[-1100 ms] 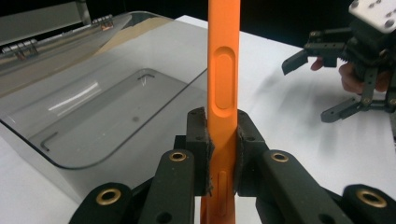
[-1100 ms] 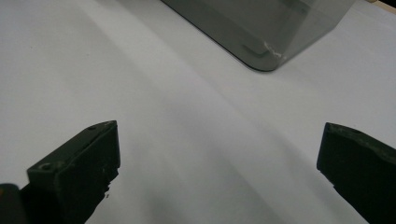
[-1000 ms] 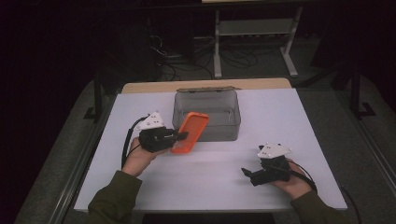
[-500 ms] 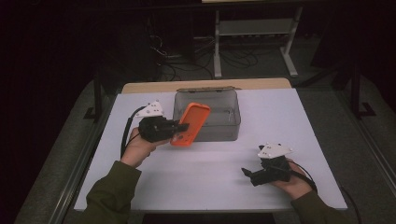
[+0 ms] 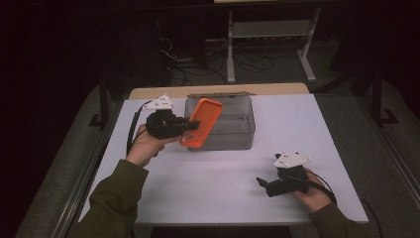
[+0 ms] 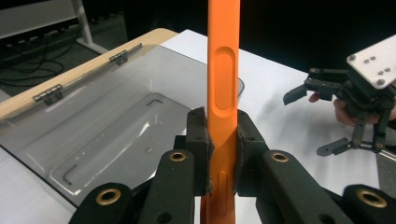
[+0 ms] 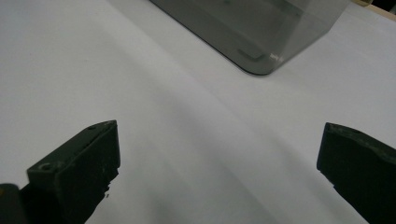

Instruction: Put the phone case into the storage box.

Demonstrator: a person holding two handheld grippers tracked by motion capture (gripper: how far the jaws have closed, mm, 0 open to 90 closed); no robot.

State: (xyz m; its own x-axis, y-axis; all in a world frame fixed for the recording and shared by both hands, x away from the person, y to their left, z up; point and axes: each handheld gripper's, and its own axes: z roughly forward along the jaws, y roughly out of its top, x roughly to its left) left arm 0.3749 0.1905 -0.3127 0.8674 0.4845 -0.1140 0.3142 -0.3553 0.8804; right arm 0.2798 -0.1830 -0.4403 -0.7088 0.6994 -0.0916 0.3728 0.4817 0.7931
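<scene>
Spanning the frame, the white table (image 5: pixel 218 198) carries a smoky clear box (image 5: pixel 228 130) near its far edge. Over the box's left end, the left gripper (image 5: pixel 187 125) pinches an orange phone case (image 5: pixel 200 122). Near the front right corner, the right gripper (image 5: pixel 262 183) rests wide open.

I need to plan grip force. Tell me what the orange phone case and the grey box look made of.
Orange phone case: probably silicone or soft rubber, with a matte finish, moulded button bumps and a slight pinch at the pads of the left gripper.
Grey box: likely hard smoked plastic, see-through and glossy, with small metal-looking hinges on its far edge.
</scene>
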